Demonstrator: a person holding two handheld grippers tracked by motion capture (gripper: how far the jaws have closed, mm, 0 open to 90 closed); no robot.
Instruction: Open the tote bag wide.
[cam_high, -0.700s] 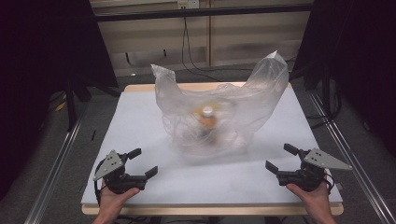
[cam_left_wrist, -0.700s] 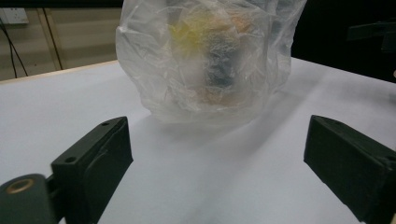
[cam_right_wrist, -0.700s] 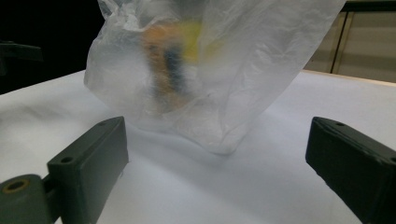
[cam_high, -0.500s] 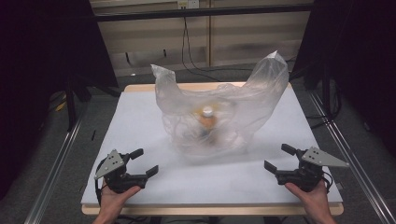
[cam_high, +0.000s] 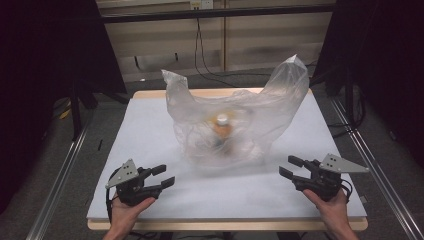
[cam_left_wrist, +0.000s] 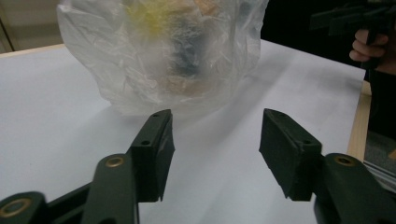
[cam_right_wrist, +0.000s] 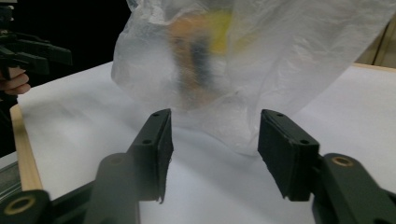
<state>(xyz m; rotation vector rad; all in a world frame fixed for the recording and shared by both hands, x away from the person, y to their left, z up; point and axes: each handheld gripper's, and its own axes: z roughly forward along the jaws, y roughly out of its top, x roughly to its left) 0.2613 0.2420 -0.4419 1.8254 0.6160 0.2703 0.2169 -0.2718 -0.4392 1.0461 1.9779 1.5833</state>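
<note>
A big white table (cam_high: 150, 130) held a crinkly clear plastic bag (cam_high: 240, 125) in its middle, with two tall corners poking up. Inside the bag stood a small orange bottle (cam_high: 222, 131), straight up, with a white cap. The bag sat ahead of both claws, between them. The left gripper (cam_high: 162, 176) and the right gripper (cam_high: 289, 166) rested near the front edge, about the same way off. Both had jaws apart and held nothing.

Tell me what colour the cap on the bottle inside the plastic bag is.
White, the cap tops an orange bottle; clearest in the high view.
</note>
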